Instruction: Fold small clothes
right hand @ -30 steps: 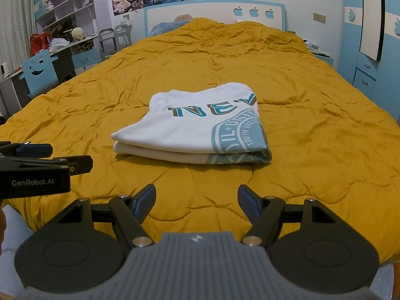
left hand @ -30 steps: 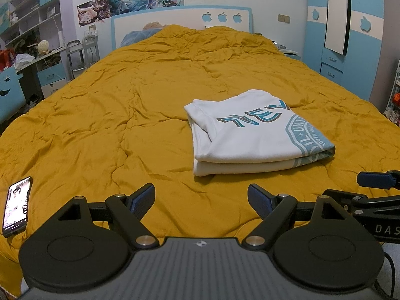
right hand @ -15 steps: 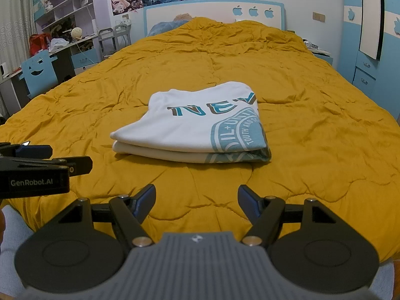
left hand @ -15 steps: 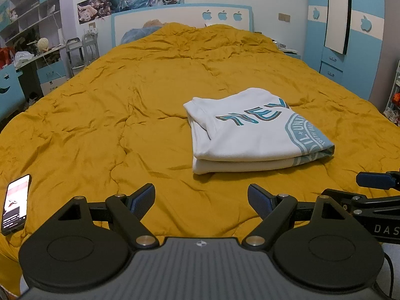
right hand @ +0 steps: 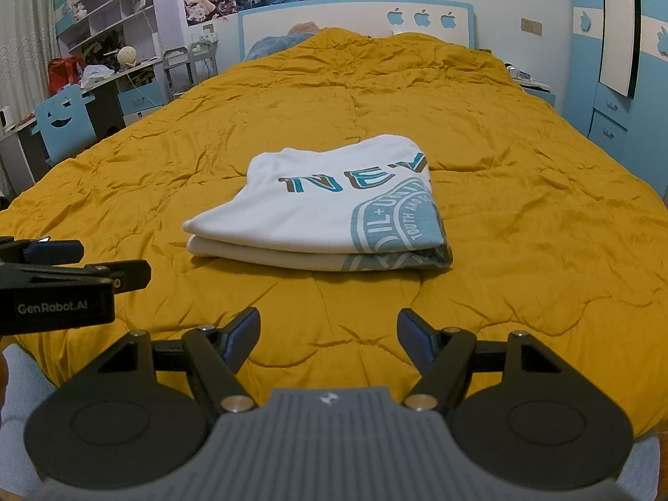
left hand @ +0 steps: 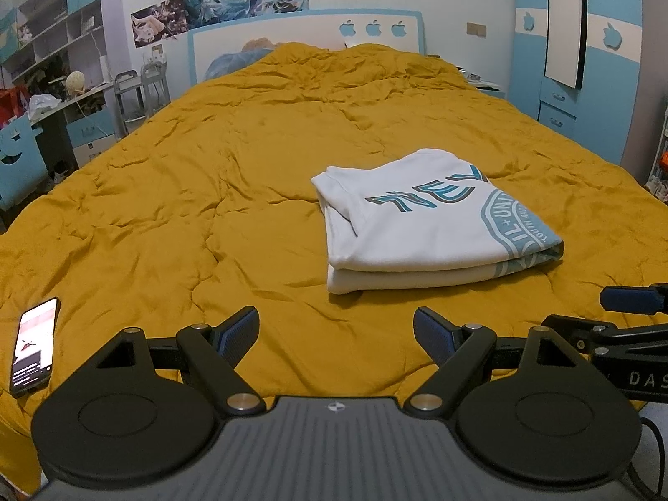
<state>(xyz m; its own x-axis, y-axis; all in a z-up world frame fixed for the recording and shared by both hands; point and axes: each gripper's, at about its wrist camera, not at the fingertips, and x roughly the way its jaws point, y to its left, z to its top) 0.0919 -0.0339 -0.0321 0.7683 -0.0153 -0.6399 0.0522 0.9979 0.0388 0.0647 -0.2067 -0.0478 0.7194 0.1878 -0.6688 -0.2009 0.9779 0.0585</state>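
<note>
A white T-shirt with teal print (left hand: 430, 225) lies folded into a neat rectangle on the mustard-yellow bedcover (left hand: 217, 183); it also shows in the right wrist view (right hand: 334, 217). My left gripper (left hand: 336, 330) is open and empty, held over the near edge of the bed, short of the shirt and to its left. My right gripper (right hand: 327, 334) is open and empty, also near the bed's front edge, short of the shirt. Each gripper shows at the side of the other's view.
A phone (left hand: 35, 346) with a lit screen lies on the cover at the near left. A desk, chair and shelves (right hand: 67, 121) stand left of the bed. A blue wardrobe (left hand: 584, 54) stands at the right. The headboard (right hand: 355, 25) is at the far end.
Both grippers have stayed open and almost still; the views have shifted only slightly. The folded shirt has not moved.
</note>
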